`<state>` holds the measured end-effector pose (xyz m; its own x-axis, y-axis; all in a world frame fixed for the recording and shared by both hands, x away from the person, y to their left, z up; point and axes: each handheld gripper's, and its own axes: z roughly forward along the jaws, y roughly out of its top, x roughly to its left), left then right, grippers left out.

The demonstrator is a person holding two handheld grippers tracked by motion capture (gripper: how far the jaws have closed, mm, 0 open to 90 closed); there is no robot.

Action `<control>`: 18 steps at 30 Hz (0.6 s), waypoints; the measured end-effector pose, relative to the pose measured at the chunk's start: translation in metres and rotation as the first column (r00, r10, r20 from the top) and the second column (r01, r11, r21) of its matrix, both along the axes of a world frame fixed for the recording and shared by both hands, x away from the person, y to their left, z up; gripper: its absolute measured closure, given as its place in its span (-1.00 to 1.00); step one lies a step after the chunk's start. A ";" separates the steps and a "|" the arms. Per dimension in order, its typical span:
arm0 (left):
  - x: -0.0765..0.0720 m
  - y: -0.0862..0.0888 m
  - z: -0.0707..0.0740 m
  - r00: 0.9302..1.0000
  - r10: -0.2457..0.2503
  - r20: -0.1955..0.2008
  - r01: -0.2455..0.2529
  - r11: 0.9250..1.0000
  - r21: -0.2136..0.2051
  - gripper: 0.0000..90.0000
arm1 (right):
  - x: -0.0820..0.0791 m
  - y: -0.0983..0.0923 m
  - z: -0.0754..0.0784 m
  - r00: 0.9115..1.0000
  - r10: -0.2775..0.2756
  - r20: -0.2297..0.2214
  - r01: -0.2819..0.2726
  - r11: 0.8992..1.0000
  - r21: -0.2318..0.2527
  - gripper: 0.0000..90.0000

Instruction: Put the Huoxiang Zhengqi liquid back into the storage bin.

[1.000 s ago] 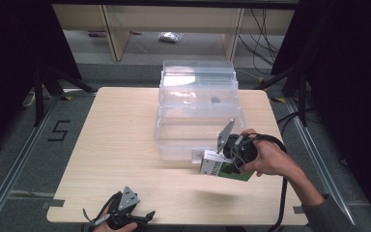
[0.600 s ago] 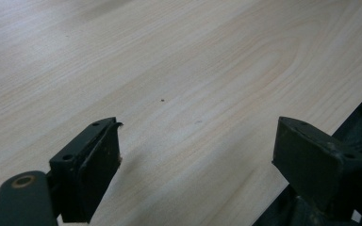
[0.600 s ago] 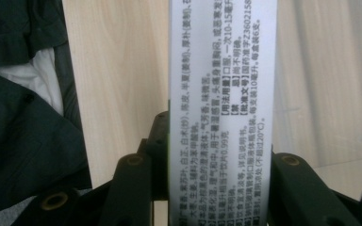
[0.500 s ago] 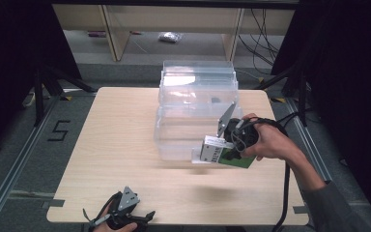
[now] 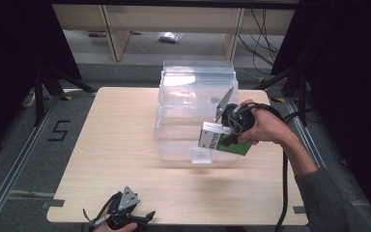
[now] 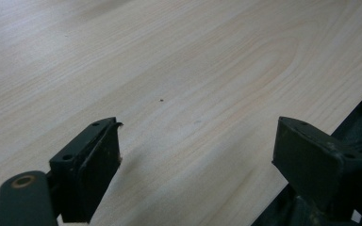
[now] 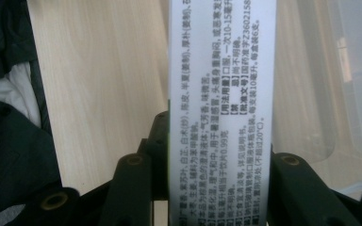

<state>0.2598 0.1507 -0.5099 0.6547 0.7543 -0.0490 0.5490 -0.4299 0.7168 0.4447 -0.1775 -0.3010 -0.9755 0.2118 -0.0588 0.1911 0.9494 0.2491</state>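
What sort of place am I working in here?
Probably a lab or data-recording workspace rather than a home: a bare wooden table stands on grey floor with a taped number marking, loose cables trail behind, and light wooden shelving lines the back.

Black claws (image 6: 198, 165), round brass rivets; grey triangular plate; black cable; dark sleeve (image 5: 335, 203).

The high view looks forward and down from above the person's side, taking in the whole table (image 5: 125, 145), the clear bin (image 5: 193, 116) and shelving beyond. The left gripper view sits low and close over the tabletop (image 6: 169, 70), near its edge. The right gripper view looks steeply down, very close on a printed box (image 7: 221, 108), sharing table and bin (image 7: 344, 84) with the high view.
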 end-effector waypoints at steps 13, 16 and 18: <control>-0.001 0.000 0.000 1.000 0.005 -0.002 -0.005 1.000 -0.016 -0.67 | 0.029 0.002 -0.006 1.000 0.002 0.007 -0.002 1.000 -0.012 0.44; -0.001 0.000 0.000 1.000 0.002 -0.005 -0.002 1.000 -0.014 -0.67 | 0.037 0.002 -0.011 1.000 -0.013 -0.006 0.013 1.000 0.011 0.44; -0.001 0.000 0.000 1.000 0.000 -0.006 0.000 1.000 -0.015 -0.67 | 0.043 0.001 -0.013 1.000 -0.014 -0.005 0.014 1.000 0.014 0.44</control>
<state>0.2589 0.1507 -0.5094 0.6540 0.7538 -0.0638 0.5533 -0.4191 0.7199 0.4875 -0.1761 -0.3143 -0.9727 0.2265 -0.0512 0.2059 0.9431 0.2611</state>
